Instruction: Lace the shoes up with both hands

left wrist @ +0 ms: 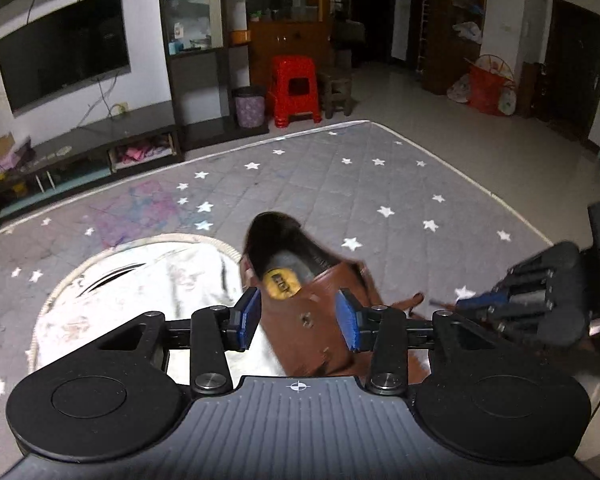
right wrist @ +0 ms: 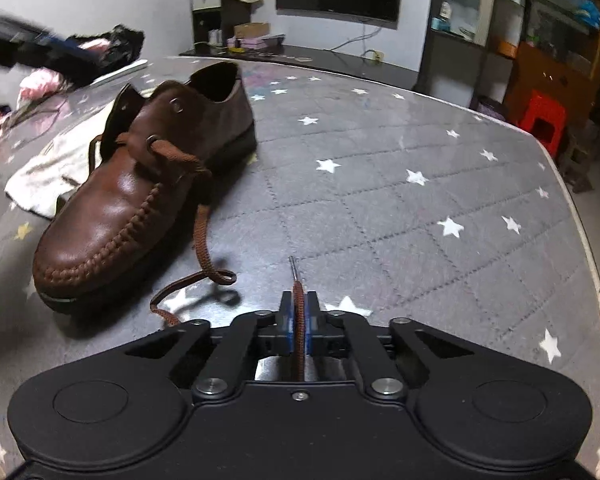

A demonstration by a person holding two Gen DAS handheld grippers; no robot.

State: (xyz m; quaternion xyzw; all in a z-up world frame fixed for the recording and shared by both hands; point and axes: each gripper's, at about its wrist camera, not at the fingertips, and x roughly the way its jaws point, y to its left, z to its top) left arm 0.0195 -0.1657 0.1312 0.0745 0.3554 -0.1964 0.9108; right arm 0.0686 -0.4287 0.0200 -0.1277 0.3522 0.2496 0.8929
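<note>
A brown leather shoe (right wrist: 140, 192) lies on a grey star-patterned mat (right wrist: 380, 200), partly on a white cloth (right wrist: 48, 176). Its brown lace (right wrist: 202, 236) runs from a lower eyelet down onto the mat and loops. My right gripper (right wrist: 299, 312) is shut on the lace's end, and the metal tip (right wrist: 293, 268) sticks out past the fingers. In the left wrist view the shoe (left wrist: 320, 320) is seen from above, heel away. My left gripper (left wrist: 300, 320) is open, its blue pads on either side of the shoe's tongue area, above it. The right gripper (left wrist: 540, 304) shows at the right edge.
A round white cloth (left wrist: 140, 292) lies on the mat left of the shoe. Clothes (right wrist: 40, 84) are piled at the mat's far left. A TV stand (left wrist: 80, 156), cabinets and a red stool (left wrist: 294, 88) stand beyond the mat's edge.
</note>
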